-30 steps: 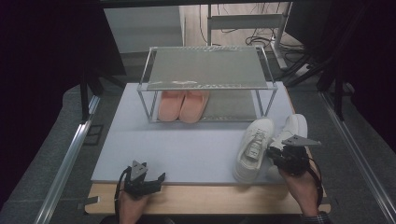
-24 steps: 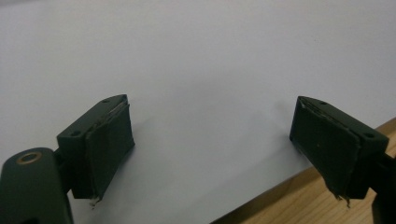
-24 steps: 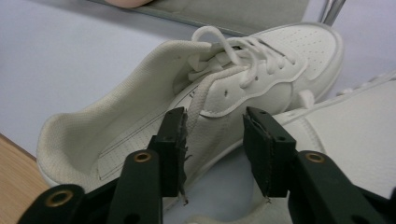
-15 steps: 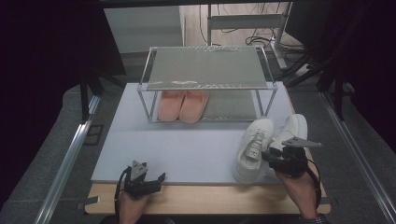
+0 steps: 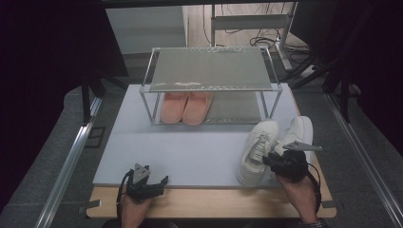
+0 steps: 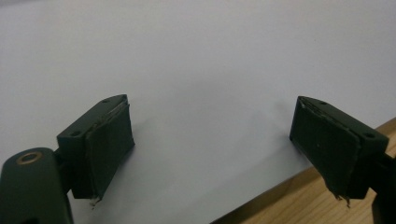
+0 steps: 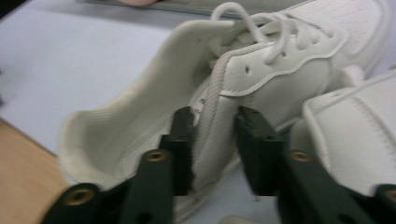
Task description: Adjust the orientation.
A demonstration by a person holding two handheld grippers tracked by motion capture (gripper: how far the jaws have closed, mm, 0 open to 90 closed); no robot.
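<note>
1. High view: we are keeping our left gripper [image 5: 153, 184] idle at the near edge of the white mat [image 5: 199, 152], jaws wide apart, holding nothing.
2. Our right gripper [image 7: 215, 144] has been edging back; it is pinching the collar wall of the left white sneaker [image 5: 256, 149].
3. Open mat is lying leftward; the second sneaker [image 5: 298, 135] is crowding the right, the shoe rack [image 5: 209, 83] standing beyond.

left white sneaker [image 5: 256, 152] | laced, upright, toe toward far edge | near bench's right front corner | collar wall pinched between right tool [image 7: 215, 140] jaws | touching its pair [image 5: 298, 135]
</note>
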